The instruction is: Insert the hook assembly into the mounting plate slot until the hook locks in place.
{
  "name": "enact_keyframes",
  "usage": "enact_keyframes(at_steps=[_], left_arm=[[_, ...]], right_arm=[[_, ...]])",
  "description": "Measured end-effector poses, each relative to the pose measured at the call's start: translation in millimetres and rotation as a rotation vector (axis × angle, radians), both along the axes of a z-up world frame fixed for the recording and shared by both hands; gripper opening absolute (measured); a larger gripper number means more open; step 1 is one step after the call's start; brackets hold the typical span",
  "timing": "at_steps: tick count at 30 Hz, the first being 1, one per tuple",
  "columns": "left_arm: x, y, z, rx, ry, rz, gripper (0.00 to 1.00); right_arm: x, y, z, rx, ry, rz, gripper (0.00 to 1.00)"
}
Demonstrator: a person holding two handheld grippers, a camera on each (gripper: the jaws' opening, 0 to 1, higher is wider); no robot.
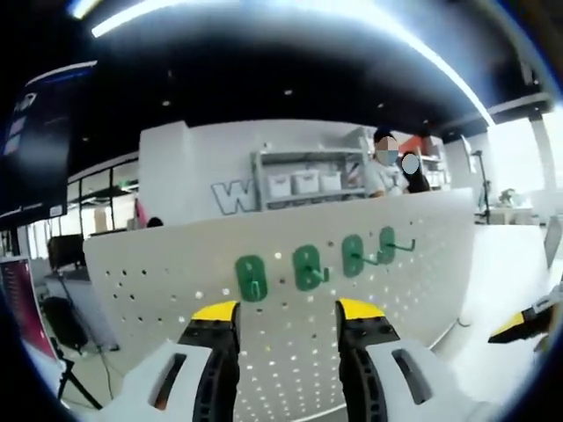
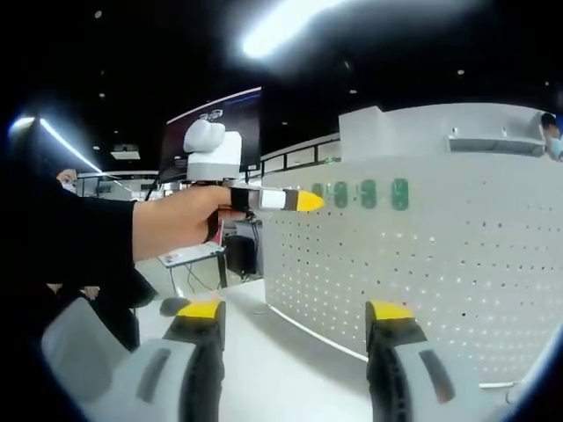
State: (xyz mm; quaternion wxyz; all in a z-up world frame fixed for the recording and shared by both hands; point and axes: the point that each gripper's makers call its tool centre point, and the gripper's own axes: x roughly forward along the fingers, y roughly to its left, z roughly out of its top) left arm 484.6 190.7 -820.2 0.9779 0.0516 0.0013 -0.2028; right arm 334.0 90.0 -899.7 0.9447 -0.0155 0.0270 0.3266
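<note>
A white pegboard mounting plate [image 1: 176,264] stands upright across the left gripper view, with several green hook assemblies [image 1: 307,266] seated in a row on its face. My left gripper [image 1: 288,309] is open in front of the plate, a little below the hooks, with nothing between its yellow-tipped jaws. The right gripper's yellow tip [image 1: 526,322] enters from the right edge. In the right gripper view the same plate [image 2: 457,264] is on the right, green hooks [image 2: 369,193] along its upper part. A hand holds the left gripper [image 2: 307,201] level with the hooks. My right gripper [image 2: 296,310] is open and empty.
The plate stands on a white tabletop [image 1: 515,272]. Behind it are people [image 1: 384,167], a shelf with white bins [image 1: 303,182] and a white wall. A dark screen [image 1: 40,141] hangs at the left. A sleeve and hand [image 2: 167,224] reach in from the left.
</note>
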Motion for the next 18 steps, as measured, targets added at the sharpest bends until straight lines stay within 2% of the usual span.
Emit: enact_keyframes(at_steps=[10, 18], left_arm=[[-20.5, 12.9, -15.9, -0.043, 0.03, -0.034, 0.53], [-41.0, 15.6, -24.4, -0.065, 0.043, -0.099, 0.56]], right_arm=[[0.9, 1.0, -5.9, -0.023, 0.006, -0.008, 0.62], [-1.2, 1.7, -6.4, -0.026, 0.004, -0.016, 0.62]])
